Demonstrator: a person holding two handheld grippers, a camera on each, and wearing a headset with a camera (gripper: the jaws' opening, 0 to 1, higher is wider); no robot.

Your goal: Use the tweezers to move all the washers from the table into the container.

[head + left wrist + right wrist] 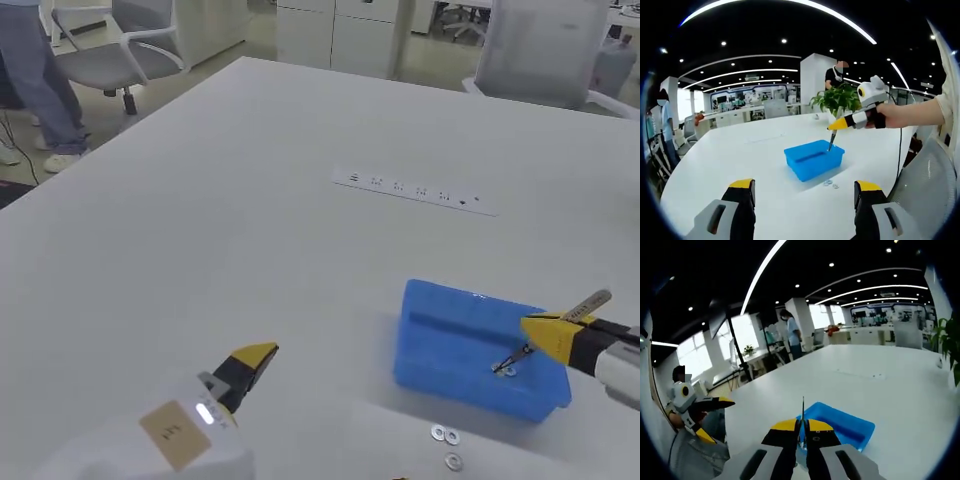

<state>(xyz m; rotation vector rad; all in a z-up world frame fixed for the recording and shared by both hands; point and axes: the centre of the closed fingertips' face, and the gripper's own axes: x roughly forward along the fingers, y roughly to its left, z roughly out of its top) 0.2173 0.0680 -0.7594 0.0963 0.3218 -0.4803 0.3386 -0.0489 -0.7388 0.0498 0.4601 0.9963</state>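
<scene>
Head view: the right gripper (548, 330) is clenching tweezers (514, 358) and dipping their tip into the blue container (440, 335) toward the worktop's (250, 200) right edge, likely to drop a washer (509, 371). Three washers (446, 436) are lying just beside the container.

Left gripper view: the left gripper (805, 186) is idling with its jaws spread, keeping clear.

Right gripper view: the tweezers are pointing over the container.

Wide white counter (250, 200), blue rectangular container (450, 372) standing at its near right, three small metal washers (438, 432) lying loose just nearer than the container, two side by side, one slightly apart, white socket strip (413, 190) farther back.
</scene>
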